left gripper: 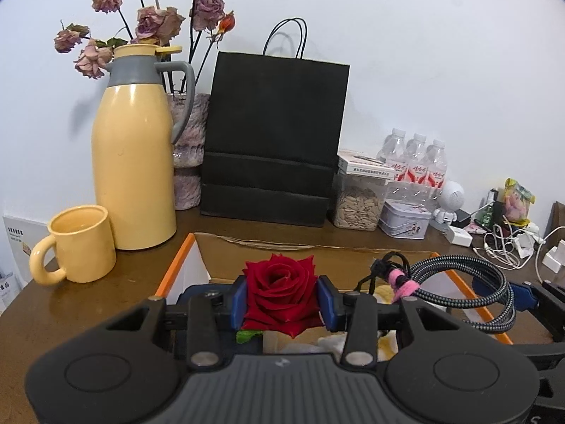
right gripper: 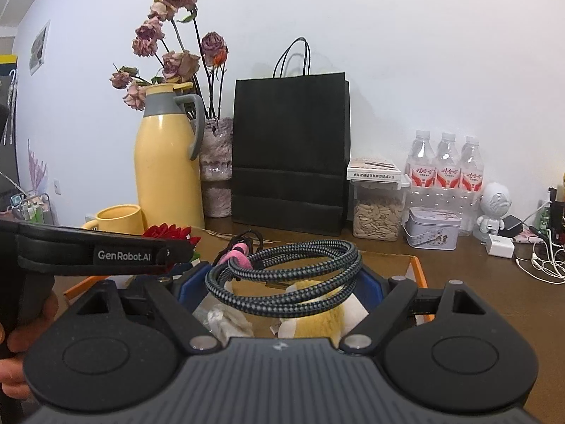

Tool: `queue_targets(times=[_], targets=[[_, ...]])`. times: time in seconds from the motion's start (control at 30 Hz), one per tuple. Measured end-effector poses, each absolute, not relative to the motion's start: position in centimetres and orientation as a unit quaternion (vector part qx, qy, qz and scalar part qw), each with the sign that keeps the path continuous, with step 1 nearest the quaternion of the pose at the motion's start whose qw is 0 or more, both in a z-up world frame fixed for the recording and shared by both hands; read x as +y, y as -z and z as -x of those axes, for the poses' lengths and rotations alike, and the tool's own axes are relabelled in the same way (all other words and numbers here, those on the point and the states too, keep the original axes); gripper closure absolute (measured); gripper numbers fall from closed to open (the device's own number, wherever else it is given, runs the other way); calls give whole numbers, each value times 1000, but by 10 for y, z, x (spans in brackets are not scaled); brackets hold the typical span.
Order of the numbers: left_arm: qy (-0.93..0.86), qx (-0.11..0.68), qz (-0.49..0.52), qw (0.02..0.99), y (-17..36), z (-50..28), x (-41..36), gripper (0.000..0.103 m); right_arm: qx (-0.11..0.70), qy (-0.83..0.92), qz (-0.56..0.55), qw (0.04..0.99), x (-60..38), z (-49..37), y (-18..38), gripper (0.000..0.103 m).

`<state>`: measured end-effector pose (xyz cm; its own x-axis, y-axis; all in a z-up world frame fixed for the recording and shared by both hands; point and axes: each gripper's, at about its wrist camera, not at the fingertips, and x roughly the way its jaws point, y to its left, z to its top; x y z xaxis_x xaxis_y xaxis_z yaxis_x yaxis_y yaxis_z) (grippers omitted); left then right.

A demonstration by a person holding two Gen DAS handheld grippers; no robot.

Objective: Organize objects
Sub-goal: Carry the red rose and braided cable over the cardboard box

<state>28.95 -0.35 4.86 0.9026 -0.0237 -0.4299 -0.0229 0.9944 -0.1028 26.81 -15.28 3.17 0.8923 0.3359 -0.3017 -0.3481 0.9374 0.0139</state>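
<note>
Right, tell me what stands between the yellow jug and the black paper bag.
A mottled pink vase of dried roses stands between the yellow jug and the black paper bag, set slightly behind them. Both wrist views show it.

mug [left gripper: 83, 243] left of jug [left gripper: 134, 162]; bag [left gripper: 273, 141] right; box [left gripper: 197, 247] before

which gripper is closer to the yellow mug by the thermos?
Left. The left gripper, shut on a red rose, sits just right of the yellow ceramic mug. The right gripper, holding a coiled braided cable, is farther right, beyond the left one.
</note>
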Motion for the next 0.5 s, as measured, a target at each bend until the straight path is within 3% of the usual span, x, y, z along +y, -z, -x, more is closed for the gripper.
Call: queue_targets(times=[0.4, 0.5], targets=[[-12, 218, 32, 975, -40, -316, -8, 63, 173, -158, 31, 972, -146, -299, -14, 17], [-16, 219, 20, 975, -37, -317, -11, 58, 181, -153, 34, 971, -145, -302, -10, 11]])
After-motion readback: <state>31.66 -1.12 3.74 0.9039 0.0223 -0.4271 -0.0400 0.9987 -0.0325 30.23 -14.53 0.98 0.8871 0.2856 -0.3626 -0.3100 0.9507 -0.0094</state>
